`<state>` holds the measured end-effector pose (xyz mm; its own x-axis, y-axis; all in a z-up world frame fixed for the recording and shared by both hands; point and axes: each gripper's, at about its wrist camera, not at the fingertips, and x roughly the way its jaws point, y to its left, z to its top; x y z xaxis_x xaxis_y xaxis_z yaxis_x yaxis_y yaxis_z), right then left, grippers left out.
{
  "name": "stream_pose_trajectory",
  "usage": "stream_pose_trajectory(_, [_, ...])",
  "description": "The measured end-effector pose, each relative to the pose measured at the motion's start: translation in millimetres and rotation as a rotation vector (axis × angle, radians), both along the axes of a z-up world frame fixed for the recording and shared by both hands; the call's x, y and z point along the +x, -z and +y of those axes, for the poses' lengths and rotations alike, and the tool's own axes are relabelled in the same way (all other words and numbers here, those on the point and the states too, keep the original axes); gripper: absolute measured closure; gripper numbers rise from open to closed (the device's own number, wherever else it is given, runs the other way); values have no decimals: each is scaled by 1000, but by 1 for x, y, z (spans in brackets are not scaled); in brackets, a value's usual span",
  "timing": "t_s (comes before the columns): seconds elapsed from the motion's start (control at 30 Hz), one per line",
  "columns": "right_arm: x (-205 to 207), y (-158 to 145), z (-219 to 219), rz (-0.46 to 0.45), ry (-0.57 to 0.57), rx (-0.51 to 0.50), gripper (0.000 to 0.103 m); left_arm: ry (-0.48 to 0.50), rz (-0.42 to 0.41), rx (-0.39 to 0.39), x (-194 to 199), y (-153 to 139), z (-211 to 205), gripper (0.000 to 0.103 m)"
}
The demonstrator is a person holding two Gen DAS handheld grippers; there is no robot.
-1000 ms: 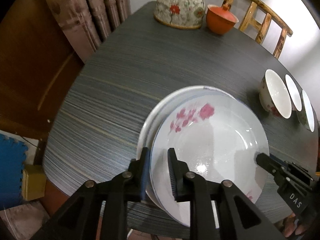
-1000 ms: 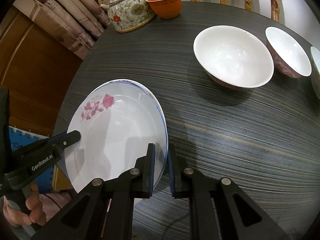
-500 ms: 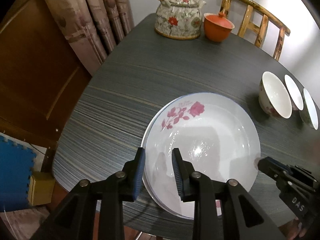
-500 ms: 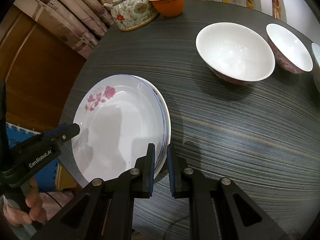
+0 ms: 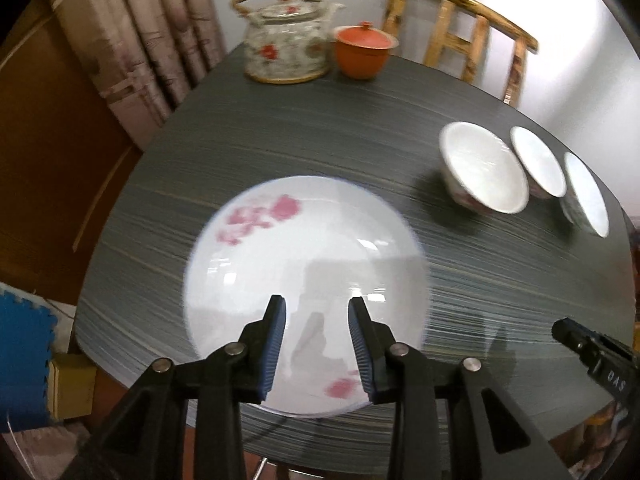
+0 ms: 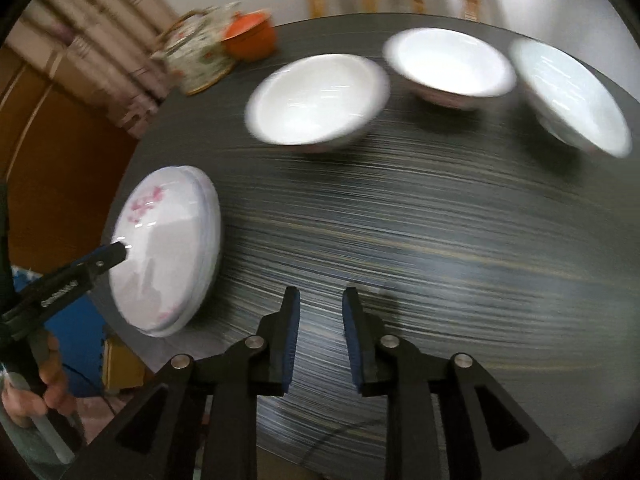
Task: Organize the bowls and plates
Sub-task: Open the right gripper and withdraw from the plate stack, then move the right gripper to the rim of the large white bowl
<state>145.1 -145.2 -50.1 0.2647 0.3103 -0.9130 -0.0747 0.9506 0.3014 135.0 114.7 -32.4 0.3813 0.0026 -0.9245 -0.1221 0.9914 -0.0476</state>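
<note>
A stack of white plates with pink flowers (image 5: 304, 264) lies on the dark striped table (image 5: 320, 136); it also shows in the right wrist view (image 6: 168, 248) at the left. My left gripper (image 5: 316, 328) is open and empty, just above the stack's near rim. My right gripper (image 6: 320, 312) is open and empty over bare table, to the right of the stack. Three white bowls stand in a row at the far right: the nearest bowl (image 6: 316, 100), the middle bowl (image 6: 448, 66) and the far bowl (image 6: 572, 96).
A flowered teapot (image 5: 286, 50) and an orange lidded cup (image 5: 362, 54) stand at the table's far edge. A wooden chair (image 5: 460, 36) is behind the table. Curtains (image 5: 140, 40) hang at the left. The table's near edge is close below the plates.
Both grippers have let go of the top plate, which now rests squarely on the stack. Both have opened and drawn back; the right one has swung right toward the bowls.
</note>
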Motion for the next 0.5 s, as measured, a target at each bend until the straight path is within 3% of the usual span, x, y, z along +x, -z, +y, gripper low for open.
stream_pose_trajectory(0.2, [-12,-5,-74,-5,109,-23,81,81,0,-9,10,-14,-53,68])
stream_pose_trajectory(0.5, [-3,-28,-163,-43,206,-69,81,183,42,-150,42,-32,-136,60])
